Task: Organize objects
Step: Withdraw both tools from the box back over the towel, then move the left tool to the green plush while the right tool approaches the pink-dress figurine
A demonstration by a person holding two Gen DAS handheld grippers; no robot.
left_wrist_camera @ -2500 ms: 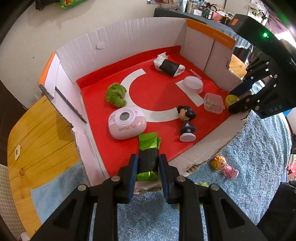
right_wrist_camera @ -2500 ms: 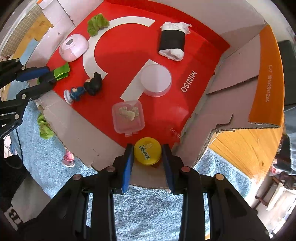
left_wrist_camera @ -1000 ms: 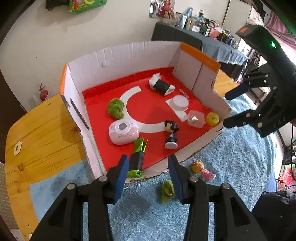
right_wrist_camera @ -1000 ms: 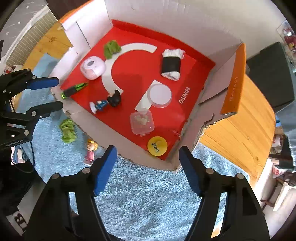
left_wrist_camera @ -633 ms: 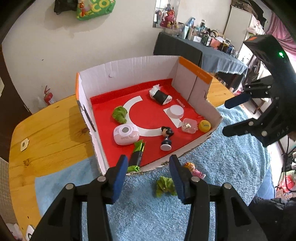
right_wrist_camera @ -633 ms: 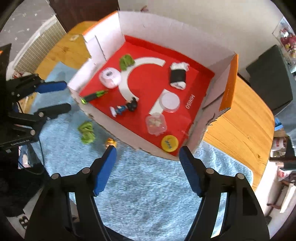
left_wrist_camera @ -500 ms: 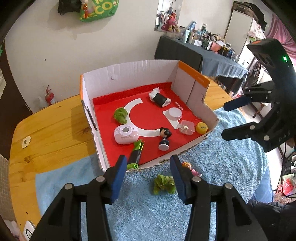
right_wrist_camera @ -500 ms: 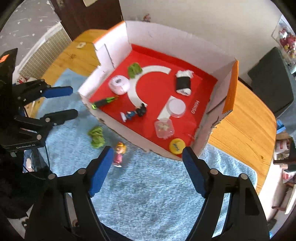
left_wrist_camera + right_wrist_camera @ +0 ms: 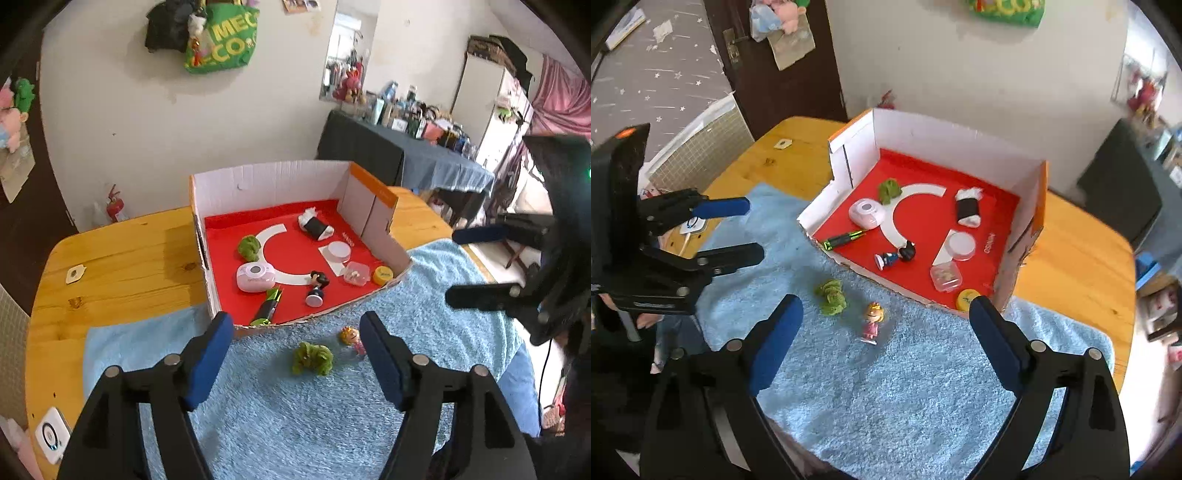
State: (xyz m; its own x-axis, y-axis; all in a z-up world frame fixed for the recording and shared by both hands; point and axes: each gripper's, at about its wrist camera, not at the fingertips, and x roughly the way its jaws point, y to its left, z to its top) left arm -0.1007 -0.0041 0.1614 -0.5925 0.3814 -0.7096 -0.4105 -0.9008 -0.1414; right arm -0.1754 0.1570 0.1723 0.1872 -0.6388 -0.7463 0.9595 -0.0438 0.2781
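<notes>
Hovering over a blue towel (image 9: pixel 923 398), the left gripper (image 9: pixel 295 328) and right gripper (image 9: pixel 882 314) have just been opening; both stand wide and empty. A green toy (image 9: pixel 831 291) and doll (image 9: pixel 872 320) lie near the box's (image 9: pixel 960 136) low torn front edge, open towel around them. Beyond, the box holds small items.

- You have a wooden table (image 9: pixel 122 266) under everything, with a light blue towel (image 9: pixel 923 387) spread over its near part.
- On the wall behind it you can see a green bag (image 9: pixel 221 35) hanging next to something dark.
- To your right stands a dark-covered table (image 9: pixel 402 155), crowded with bottles and small boxes.
- A pink curtain (image 9: pixel 557 99) hangs at the far right.
- A dark brown door (image 9: pixel 783 62) stands behind the wooden table, with soft toys (image 9: pixel 775 14) hung on it.
- A small white device (image 9: pixel 51 434) lies near the wooden table's edge.
</notes>
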